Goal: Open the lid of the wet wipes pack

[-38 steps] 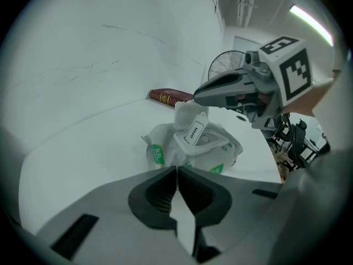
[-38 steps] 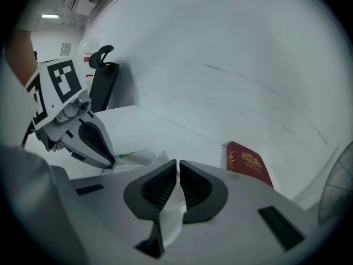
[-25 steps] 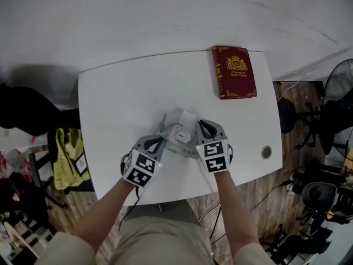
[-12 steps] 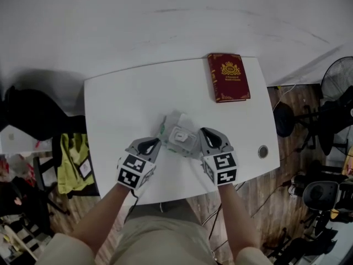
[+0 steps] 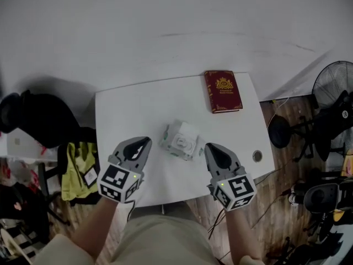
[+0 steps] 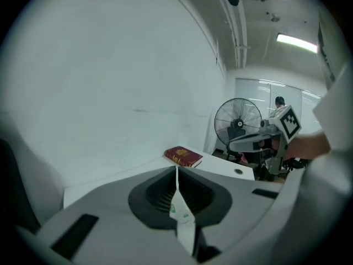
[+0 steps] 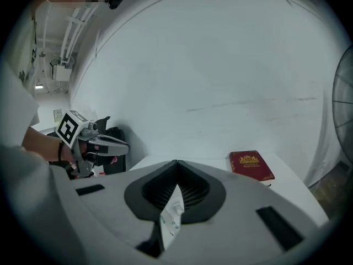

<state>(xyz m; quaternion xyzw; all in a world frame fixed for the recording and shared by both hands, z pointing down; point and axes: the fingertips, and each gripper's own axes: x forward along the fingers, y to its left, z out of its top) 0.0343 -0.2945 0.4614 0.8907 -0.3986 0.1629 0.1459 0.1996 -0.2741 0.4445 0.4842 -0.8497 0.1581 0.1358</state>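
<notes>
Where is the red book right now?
In the head view, the dark red hardcover book lies flat at the far right corner of the white table, beyond the white wet wipes pack.

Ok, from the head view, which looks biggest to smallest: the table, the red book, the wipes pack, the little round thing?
1. The table, by far.
2. Then red book and wipes pack: they look about alike, so I won't rank them.
3. Smallest: the little round thing set in it.
</notes>
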